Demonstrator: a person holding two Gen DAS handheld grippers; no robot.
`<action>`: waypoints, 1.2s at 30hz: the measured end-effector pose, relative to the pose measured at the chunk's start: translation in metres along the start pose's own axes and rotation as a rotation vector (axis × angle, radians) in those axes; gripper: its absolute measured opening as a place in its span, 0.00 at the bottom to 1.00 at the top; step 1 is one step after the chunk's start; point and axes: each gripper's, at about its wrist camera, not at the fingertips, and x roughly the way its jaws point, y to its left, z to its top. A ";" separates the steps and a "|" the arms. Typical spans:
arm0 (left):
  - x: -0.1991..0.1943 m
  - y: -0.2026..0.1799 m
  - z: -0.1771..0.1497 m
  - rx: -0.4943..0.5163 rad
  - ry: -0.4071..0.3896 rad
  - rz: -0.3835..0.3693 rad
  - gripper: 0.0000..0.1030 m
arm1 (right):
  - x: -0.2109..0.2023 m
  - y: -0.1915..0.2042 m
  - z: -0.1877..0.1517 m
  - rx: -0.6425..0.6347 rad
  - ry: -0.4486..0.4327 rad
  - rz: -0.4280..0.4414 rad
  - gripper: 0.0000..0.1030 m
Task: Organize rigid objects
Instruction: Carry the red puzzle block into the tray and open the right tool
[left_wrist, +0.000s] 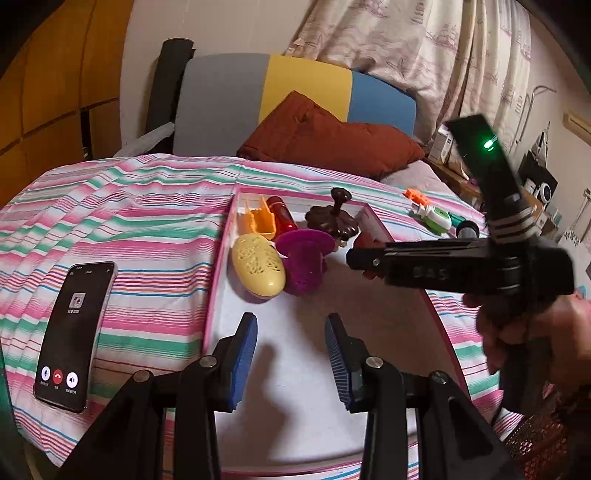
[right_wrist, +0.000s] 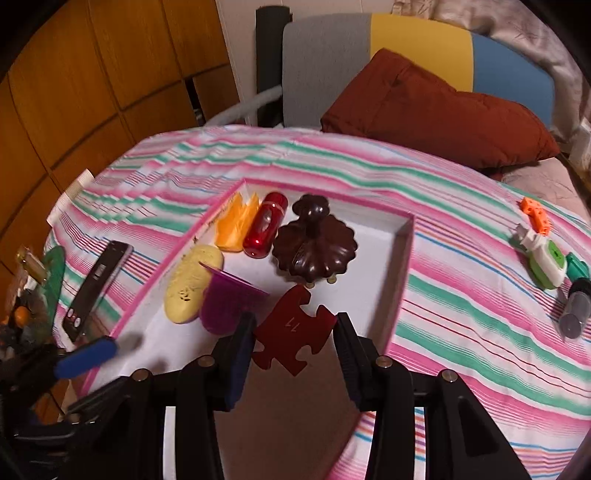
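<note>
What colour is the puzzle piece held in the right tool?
Dark red puzzle piece, with a small number on it; it shows best in the right wrist view.

Phone: my black smartphone (left_wrist: 74, 338) lay screen-up on the striped bedspread (left_wrist: 147, 236).
Pillow: my rust-red cushion (left_wrist: 325, 136) sat behind.

In the left wrist view the right hand-held gripper (left_wrist: 360, 258) was motion-blurred and hid most of the red puzzle piece (left_wrist: 364, 242). The tray's (left_wrist: 221, 258) near edge was cut off. The phone's (left_wrist: 74, 332) screen text was too small to read.
</note>
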 end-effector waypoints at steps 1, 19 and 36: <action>0.000 0.002 0.000 -0.007 0.001 0.000 0.37 | 0.004 0.001 0.001 -0.003 0.007 0.000 0.42; 0.003 0.006 -0.006 -0.021 0.012 -0.004 0.37 | 0.018 -0.006 0.002 0.018 0.028 -0.016 0.43; 0.006 -0.004 -0.011 0.003 0.028 -0.005 0.37 | -0.018 -0.016 -0.001 0.090 -0.046 0.000 0.45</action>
